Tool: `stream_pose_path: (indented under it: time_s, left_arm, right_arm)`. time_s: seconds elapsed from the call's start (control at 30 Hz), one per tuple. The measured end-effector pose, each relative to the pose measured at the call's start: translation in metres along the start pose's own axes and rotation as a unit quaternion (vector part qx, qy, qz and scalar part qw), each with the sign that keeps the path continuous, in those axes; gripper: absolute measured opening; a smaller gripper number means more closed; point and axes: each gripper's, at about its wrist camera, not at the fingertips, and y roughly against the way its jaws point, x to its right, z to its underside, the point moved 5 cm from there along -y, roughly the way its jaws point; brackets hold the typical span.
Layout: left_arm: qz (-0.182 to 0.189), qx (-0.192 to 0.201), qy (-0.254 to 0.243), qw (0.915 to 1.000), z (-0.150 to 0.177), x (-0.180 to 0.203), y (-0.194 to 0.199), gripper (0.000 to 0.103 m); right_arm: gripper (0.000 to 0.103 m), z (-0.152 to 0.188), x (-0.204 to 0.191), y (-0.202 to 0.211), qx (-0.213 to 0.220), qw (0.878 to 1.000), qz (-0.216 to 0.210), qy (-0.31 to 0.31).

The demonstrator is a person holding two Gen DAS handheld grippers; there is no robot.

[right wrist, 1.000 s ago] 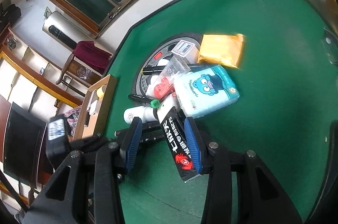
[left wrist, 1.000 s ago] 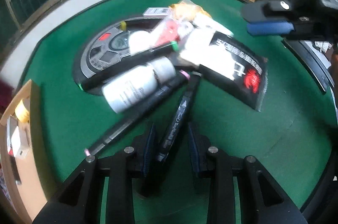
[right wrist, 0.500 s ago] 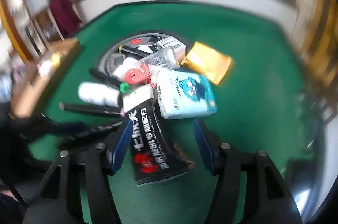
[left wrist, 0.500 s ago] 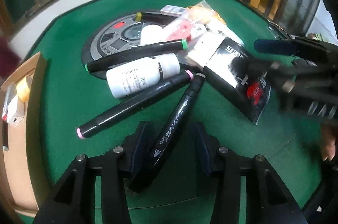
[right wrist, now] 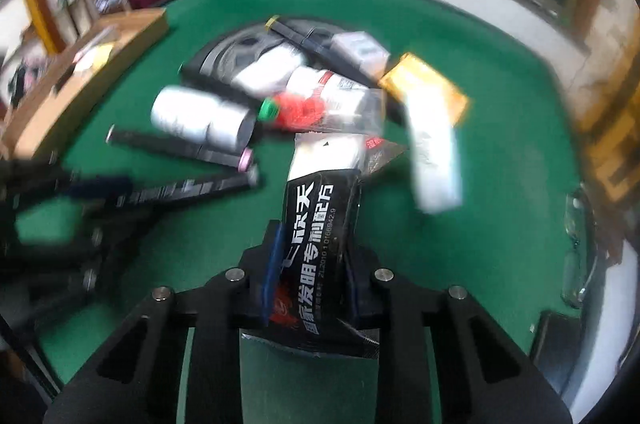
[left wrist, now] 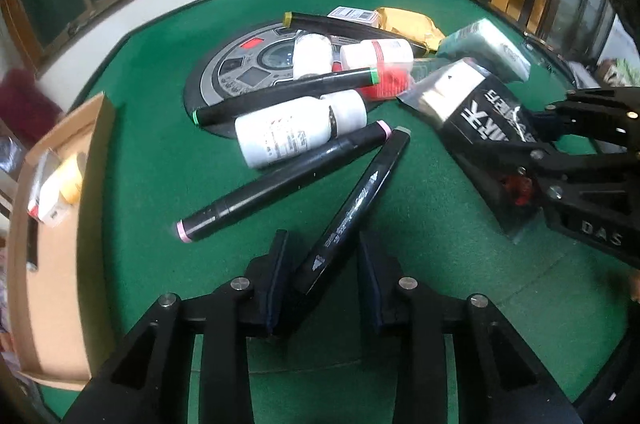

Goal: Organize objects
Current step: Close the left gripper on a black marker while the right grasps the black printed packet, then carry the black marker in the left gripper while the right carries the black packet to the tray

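A green felt table (left wrist: 132, 128) carries a round grey control panel (left wrist: 240, 72) at its middle and an open cardboard box (left wrist: 52, 224) at its left edge. Piled on and beside the panel lie a black foil packet with white lettering (right wrist: 316, 224), a pale wrapped tissue pack (left wrist: 484, 46), a yellow pouch (left wrist: 412, 24), a white plastic bottle (left wrist: 292, 136) and a red-and-white bottle (left wrist: 380, 58). A pink-tipped black marker (left wrist: 280, 184) lies just left of a grey-tipped black marker (left wrist: 356, 212).

The left gripper (left wrist: 320, 284) straddles the near end of the grey-tipped marker, jaws closing; the left pad touches it, the right stands apart. The right gripper (right wrist: 308, 280) is closing on the foil packet, both pads pressing its sides.

Half a second ago those pads stood wide of the packet; the tissue pack, then flat, now tilts on edge.
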Motion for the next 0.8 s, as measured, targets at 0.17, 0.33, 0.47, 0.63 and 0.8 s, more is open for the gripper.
stream_pose_path:
  time_s: [0.17, 0.33, 0.47, 0.63, 0.8]
  left_arm:
    - [-0.045, 0.019, -0.041, 0.9980, -0.014, 0.013, -0.005, 0.043]
    - [-0.013, 0.035, -0.039, 0.9986, -0.012, 0.018, -0.005, 0.019]
    - [0.042, 0.019, 0.012, 0.9989, -0.002, 0.009, 0.000, 0.012]
    - [0.079, 0.018, 0.062, 0.9948, 0.013, -0.004, 0.013, 0.012]
    - [0.086, 0.025, 0.077, 0.9931, 0.018, -0.008, 0.020, 0.012]
  right_arm:
    - [0.041, -0.001, 0.013, 0.002, 0.010, 0.999, -0.014, -0.043]
    - [0.040, 0.001, 0.014, -0.010, 0.010, 0.999, 0.004, -0.041]
    - [0.026, 0.005, 0.019, -0.004, -0.005, 0.999, 0.014, -0.032]
    - [0.026, -0.001, 0.027, 0.020, 0.022, 0.998, -0.016, -0.052]
    - [0.026, -0.001, 0.029, 0.030, 0.034, 0.995, -0.053, -0.074]
